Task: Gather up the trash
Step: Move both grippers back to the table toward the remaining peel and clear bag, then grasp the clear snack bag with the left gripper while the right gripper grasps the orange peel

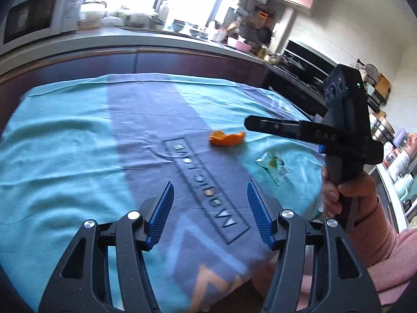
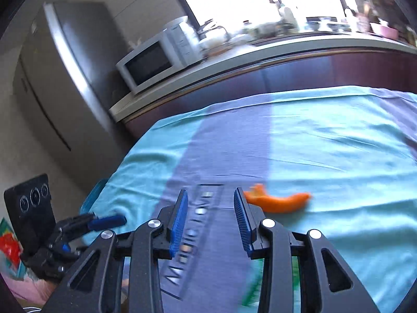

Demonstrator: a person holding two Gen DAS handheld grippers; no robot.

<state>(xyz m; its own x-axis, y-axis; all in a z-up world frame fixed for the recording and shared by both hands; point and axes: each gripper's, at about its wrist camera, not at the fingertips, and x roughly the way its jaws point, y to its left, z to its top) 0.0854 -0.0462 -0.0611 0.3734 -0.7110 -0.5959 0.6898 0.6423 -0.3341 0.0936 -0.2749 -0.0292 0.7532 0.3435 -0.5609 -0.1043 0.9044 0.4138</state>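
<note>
1. Two pieces of trash show in the left wrist view: an orange peel [image 1: 227,138] near the middle of the teal and grey cloth [image 1: 65,140], and a clear, printed wrapper [image 1: 272,165] lying flat just to its right. Our left gripper [image 1: 209,210] hangs above the cloth with its blue pads standing wide apart and nothing between them. Our right gripper [image 1: 299,130] crosses the view side-on above the wrapper, held by a hand [image 1: 346,190] in a pink sleeve [image 1: 385,237]; from this angle we cannot tell its gap.

2. We judge the peel light, curled and fairly stiff, with a raised rim; the pads should close across that rim where it stands off the cloth. It could crack under a hard squeeze.

3. We judge the wrapper very light, thin and slippery. It lies flat, so the best hold looks like the lifted corner at its left end, otherwise the pads may pinch cloth with it.

4. In the right wrist view, which is blurred, the right gripper [image 2: 211,220] shows its pads partly open and empty, over the printed grey band. The peel [image 2: 280,202] lies just right of the right pad, not touching it. A green-and-white blur low between the fingers may be the wrapper [image 2: 254,284]. The left gripper [image 2: 106,221] sits at the cloth's [image 2: 338,156] left edge.
</note>
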